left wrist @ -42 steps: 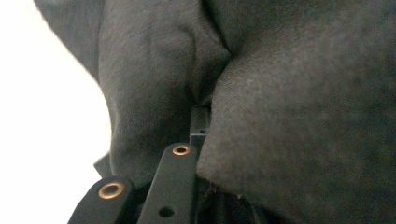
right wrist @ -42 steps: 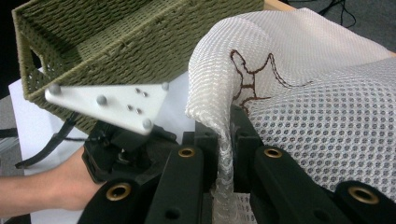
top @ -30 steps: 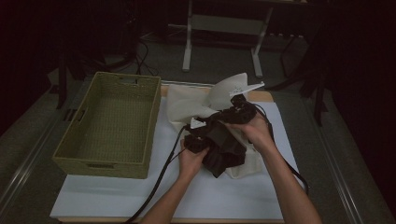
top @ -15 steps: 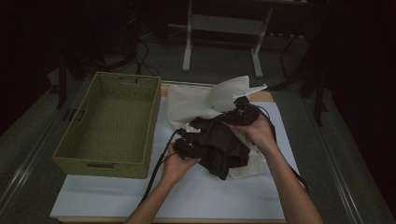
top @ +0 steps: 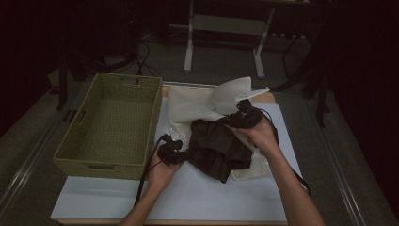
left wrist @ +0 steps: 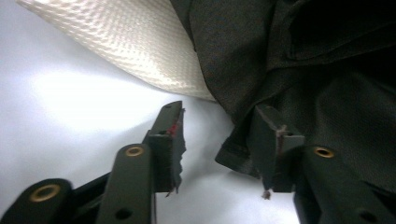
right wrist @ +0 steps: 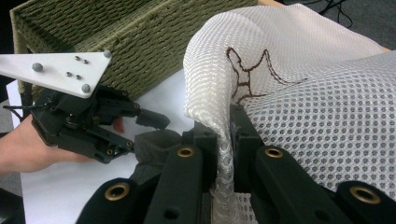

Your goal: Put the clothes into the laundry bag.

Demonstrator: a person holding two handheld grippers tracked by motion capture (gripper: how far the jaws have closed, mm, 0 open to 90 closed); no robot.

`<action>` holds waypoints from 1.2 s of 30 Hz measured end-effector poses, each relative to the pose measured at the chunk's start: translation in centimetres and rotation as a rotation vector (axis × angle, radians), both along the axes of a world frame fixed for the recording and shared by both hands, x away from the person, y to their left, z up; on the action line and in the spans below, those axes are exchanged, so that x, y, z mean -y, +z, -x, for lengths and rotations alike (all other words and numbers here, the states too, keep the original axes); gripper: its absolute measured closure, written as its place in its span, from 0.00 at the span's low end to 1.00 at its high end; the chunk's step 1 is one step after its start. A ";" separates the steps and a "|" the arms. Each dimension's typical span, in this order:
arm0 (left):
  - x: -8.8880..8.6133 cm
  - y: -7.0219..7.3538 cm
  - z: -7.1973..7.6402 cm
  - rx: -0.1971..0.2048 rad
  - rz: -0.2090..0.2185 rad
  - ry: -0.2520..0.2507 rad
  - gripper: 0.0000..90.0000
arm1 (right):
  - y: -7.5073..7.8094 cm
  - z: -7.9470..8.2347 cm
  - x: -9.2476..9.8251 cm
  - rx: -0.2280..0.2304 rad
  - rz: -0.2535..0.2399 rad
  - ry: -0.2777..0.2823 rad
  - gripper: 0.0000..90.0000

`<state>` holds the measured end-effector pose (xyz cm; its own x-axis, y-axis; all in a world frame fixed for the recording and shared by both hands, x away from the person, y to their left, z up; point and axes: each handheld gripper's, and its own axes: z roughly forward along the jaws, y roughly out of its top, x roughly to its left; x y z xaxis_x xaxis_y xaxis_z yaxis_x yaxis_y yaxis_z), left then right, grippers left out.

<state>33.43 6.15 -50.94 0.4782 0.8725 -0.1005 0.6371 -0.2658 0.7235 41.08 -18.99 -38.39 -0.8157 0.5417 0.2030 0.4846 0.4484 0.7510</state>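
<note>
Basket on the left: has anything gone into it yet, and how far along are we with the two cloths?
Nothing is done yet: the woven basket holds nothing. In hand: the right gripper is shut on a fold of the white mesh cloth; the left gripper, whose jaws have just been closing, is not yet clamped, with the black garment edge at one jaw. Left to do: grip the garment and sort both pieces, presumably into the basket.

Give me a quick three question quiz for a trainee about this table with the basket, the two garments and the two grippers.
1. True or false: the right gripper is shut on the white mesh garment.
2. Which garment lies at the left gripper? A white mesh garment, B dark garment, C towel.
3. On which side of the garments, in the high view, does the woven basket stand?

Key: 1 true. 2 B; its edge lies between open jaws that have just been closing. 3 left, on the white table sheet.
</note>
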 end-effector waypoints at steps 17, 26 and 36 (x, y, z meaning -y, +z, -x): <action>0.1 -1.6 1.6 -0.085 0.134 -0.104 0.43 | -0.2 0.0 0.8 -0.001 0.001 -0.010 0.94; 3.5 -2.5 -0.3 -0.135 0.220 -0.111 0.68 | -0.5 0.5 0.3 0.010 0.056 0.011 0.91; 6.0 2.3 -2.2 -0.009 0.299 -0.202 0.96 | -0.7 0.9 1.3 0.024 0.076 0.010 0.78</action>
